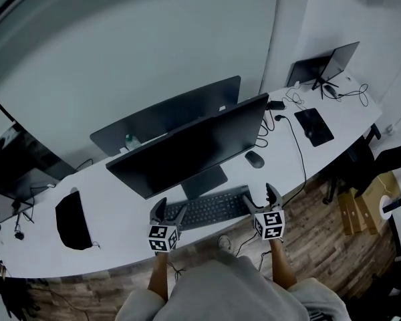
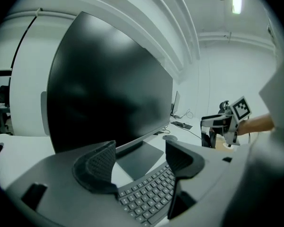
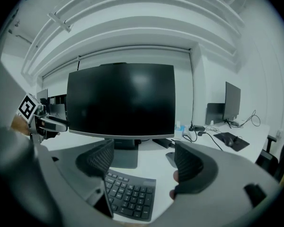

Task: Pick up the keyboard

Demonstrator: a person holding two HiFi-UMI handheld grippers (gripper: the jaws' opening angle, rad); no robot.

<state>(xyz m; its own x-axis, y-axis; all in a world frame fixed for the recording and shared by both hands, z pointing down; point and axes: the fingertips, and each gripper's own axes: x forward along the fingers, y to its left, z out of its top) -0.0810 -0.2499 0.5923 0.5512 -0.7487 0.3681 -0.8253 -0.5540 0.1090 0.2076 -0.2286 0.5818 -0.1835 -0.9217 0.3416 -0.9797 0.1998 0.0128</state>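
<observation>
- Black keyboard [image 1: 210,208] lies flat on a white desk [image 1: 120,206], just in front of the stand of a large dark monitor [image 1: 194,149] and near the desk's front edge.
- Left gripper [image 2: 139,157] hovers at the keyboard's left end, jaws spread wide and holding nothing; its own view shows the keys below and between the pads.
- Right gripper [image 3: 144,160] sits at the keyboard's right end, jaws likewise wide apart and empty, with the keyboard's corner under the gap.
- Whether either tool touches the keyboard cannot be told.
- A mouse [image 1: 254,159] rests on the desk beyond the right gripper, apart from the keyboard.
- A second monitor [image 1: 167,116] stands behind the first, and a black mouse pad [image 1: 313,126] lies farther right.
</observation>
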